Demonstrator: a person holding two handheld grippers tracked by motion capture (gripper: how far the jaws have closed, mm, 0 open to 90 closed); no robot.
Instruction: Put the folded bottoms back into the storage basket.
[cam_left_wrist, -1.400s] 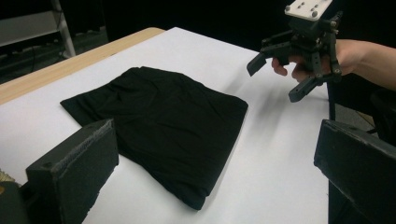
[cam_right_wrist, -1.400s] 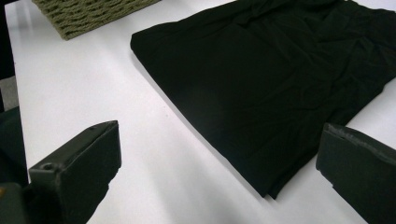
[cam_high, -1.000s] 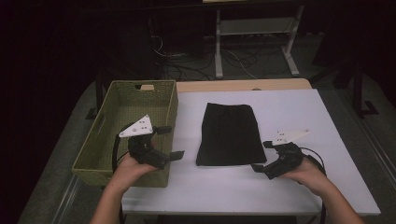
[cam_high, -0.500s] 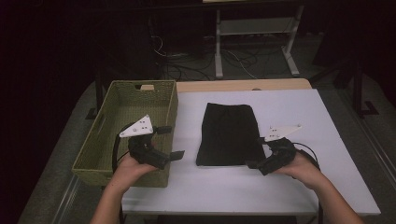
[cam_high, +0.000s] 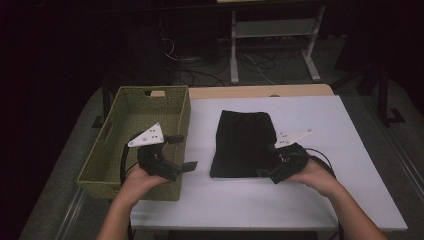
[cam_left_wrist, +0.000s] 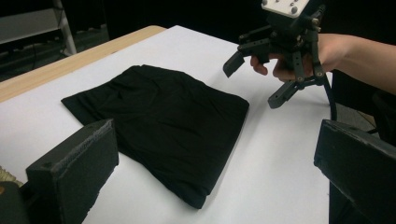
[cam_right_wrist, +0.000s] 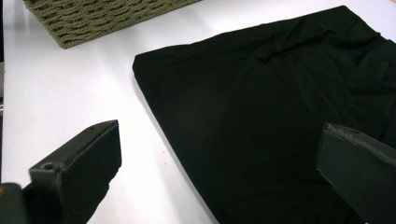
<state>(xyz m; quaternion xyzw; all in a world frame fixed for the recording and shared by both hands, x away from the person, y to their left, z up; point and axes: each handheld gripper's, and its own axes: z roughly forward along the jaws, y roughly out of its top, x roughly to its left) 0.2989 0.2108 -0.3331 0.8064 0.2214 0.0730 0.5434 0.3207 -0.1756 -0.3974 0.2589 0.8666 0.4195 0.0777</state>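
Observation:
A folded black cloth (cam_high: 242, 142) lies flat in the middle of the white table (cam_high: 310, 120). My right gripper (cam_high: 269, 162) is open at the cloth's near right corner, just above it. In the right gripper view its jaws straddle the cloth (cam_right_wrist: 280, 93) near its edge, with nothing between them. My left gripper (cam_high: 183, 151) is open over the near right wall of the woven basket (cam_high: 184, 117), pointing at the cloth. The left gripper view shows the cloth (cam_left_wrist: 159, 112) ahead and the right gripper (cam_left_wrist: 256, 80) open beyond it.
The green woven basket (cam_right_wrist: 102, 18) stands at the table's left and looks empty. A wooden strip (cam_high: 260, 91) runs along the table's far edge. Behind it stand a metal stand (cam_high: 272, 45) and cables on the floor. White tabletop surrounds the cloth.
My right gripper has moved left and forward to the cloth's near right corner. The left gripper has stayed where it was.

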